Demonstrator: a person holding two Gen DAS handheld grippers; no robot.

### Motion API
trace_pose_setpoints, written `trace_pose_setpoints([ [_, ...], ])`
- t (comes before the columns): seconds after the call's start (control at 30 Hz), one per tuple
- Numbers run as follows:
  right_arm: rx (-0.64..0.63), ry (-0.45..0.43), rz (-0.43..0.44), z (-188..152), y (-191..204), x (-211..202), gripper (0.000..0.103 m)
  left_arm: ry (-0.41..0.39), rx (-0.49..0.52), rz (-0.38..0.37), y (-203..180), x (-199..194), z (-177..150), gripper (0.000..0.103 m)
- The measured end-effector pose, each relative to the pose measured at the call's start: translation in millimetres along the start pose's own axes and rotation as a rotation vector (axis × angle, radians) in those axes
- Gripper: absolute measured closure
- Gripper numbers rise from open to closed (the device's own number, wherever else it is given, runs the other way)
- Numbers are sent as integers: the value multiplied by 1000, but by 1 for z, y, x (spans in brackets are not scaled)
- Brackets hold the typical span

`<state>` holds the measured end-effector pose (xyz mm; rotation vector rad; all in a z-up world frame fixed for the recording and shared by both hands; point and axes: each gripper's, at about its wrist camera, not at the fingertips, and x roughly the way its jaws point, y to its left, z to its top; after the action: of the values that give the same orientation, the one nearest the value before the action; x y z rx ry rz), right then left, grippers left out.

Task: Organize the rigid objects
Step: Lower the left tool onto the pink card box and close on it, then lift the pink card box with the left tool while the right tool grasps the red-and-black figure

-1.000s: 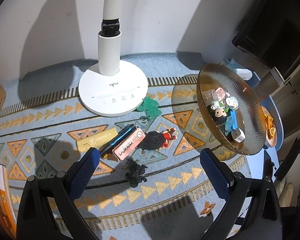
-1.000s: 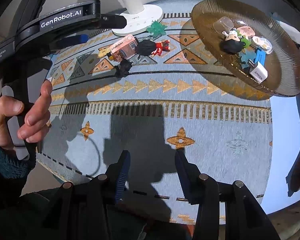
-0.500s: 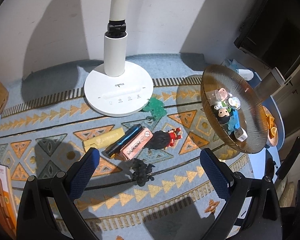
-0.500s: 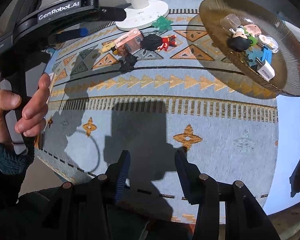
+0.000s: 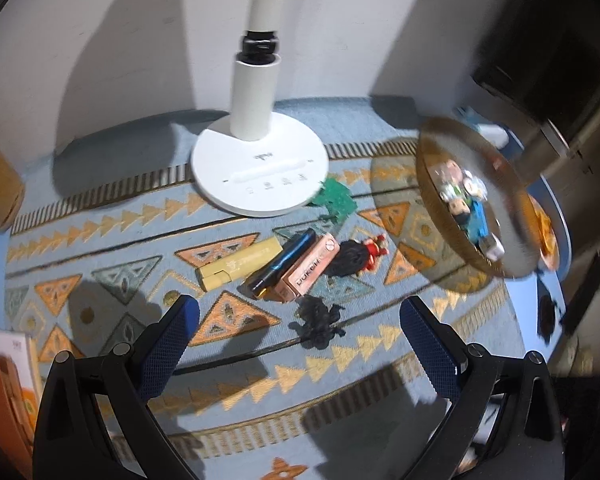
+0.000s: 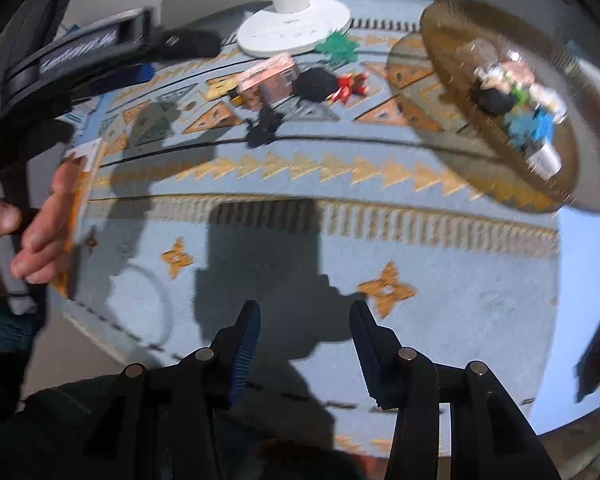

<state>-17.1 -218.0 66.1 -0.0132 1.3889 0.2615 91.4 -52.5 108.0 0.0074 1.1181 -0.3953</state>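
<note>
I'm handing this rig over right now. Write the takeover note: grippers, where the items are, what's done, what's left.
Left gripper: open, empty, above the loose pile.
Right gripper: open, empty, over bare mat.
Done: several small toys and a white charger lie in the brown plate.
Left on the mat, in front of the lamp base: yellow bar, dark pen, pink box, black-and-red figure, black toy, green toy.
Next, probably: the black toy, nearest the left gripper.

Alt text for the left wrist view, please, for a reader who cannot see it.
The open left gripper hangs empty over a patterned blue mat, above a cluster of small items: yellow box, dark pen, pink box, black toy. A white lamp base stands behind; a brown plate holds trinkets.
</note>
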Motion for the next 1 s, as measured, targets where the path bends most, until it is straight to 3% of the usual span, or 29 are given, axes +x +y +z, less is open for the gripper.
trace_pose_setpoints([
  [0.13,69,-46,-11,16,-20,-5,57,31,122,-33,1,2,0,3],
  [0.3,260,-61,119,36,-40,2,53,58,208,-41,7,6,-5,3],
  [0.4,343,-80,197,50,-39,11,53,69,199,-113,15,18,1,5],
  [0.5,417,-61,281,62,-42,29,53,94,230,-160,13,35,15,26],
  [0.67,528,-50,367,75,-51,49,53,144,358,-138,-14,71,27,31],
  [0.73,522,-29,355,82,-51,57,53,167,383,-131,-19,81,27,86],
  [0.83,520,-28,349,94,-50,65,53,149,381,-151,-15,78,28,86],
  [1.0,624,-62,395,126,-51,86,53,110,168,-243,36,43,24,87],
])
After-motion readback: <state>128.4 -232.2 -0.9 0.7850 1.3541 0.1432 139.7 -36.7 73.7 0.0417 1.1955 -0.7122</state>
